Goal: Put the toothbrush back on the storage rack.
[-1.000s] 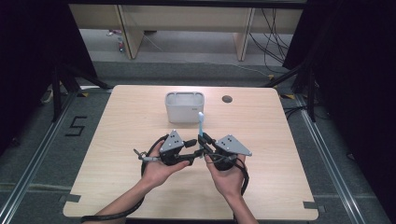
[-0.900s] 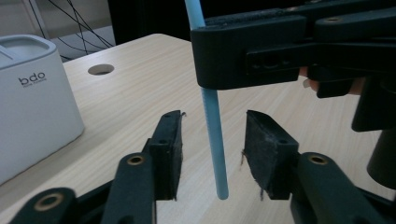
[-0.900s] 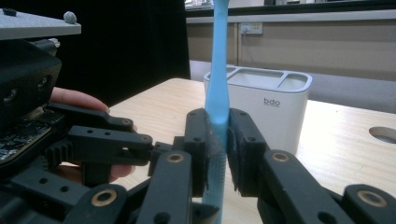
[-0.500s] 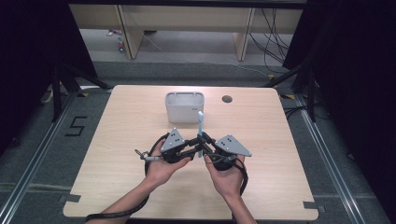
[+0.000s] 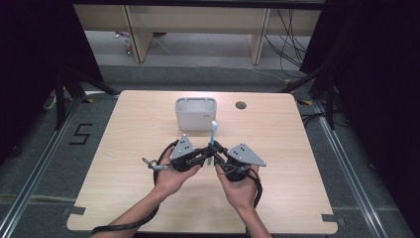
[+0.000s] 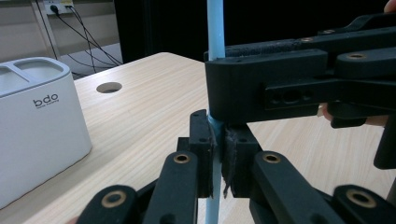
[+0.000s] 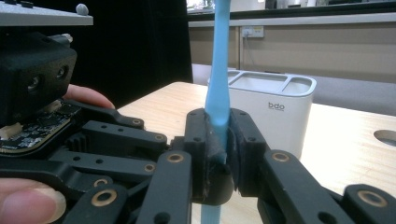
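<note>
Left tool [image 6: 217, 154] and right tool [image 7: 218, 140] both clamped on upright blue toothbrush [image 5: 213, 136] at table [image 5: 124, 198] centre, jaws meeting tip to tip, white holder [image 5: 196, 113] near at 11 o'clock, round hole [image 5: 241, 105] at 1 o'clock.

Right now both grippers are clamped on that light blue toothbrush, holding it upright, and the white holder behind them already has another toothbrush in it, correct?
Not quite: the white holder has no toothbrush in it; the high view shows its compartments bare. The rest stands: the left gripper and the right gripper are both clamped on the light blue toothbrush, holding it upright in front of the holder.
</note>
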A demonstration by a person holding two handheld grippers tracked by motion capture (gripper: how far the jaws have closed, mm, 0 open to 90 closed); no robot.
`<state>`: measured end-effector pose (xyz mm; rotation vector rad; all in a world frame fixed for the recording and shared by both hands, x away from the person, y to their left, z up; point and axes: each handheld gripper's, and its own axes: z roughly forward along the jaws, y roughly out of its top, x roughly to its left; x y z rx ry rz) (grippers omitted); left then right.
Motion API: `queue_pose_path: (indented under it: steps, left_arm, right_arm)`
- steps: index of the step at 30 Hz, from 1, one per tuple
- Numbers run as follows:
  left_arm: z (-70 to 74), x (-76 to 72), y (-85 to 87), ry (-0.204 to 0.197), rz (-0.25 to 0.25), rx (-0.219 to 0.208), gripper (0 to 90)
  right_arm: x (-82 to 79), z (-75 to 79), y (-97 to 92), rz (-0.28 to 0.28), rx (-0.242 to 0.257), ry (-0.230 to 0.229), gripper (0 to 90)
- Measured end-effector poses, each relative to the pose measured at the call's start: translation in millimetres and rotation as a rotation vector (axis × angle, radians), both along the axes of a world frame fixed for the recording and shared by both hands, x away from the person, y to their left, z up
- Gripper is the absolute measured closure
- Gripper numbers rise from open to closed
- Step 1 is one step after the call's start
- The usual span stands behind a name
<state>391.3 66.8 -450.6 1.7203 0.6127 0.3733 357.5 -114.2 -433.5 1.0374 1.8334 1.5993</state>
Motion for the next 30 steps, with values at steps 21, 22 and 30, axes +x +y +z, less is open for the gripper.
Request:
queue_pose_path:
  steps: [21,22,30]
  left_arm:
    - [1.9,9.6,28.9,-0.025,0.082,0.008,83.1]
    - [2.3,10.5,31.5,-0.03,0.087,0.008,83.1]
    - [6.1,14.0,38.6,-0.041,0.104,0.003,83.1]
  right_arm:
    - [-5.0,6.7,-20.8,0.007,0.013,0.031,61.5]
    - [-6.2,5.2,-25.7,-0.005,0.007,0.037,61.1]
    - [-6.7,1.1,-36.0,-0.024,-0.021,0.023,59.2]
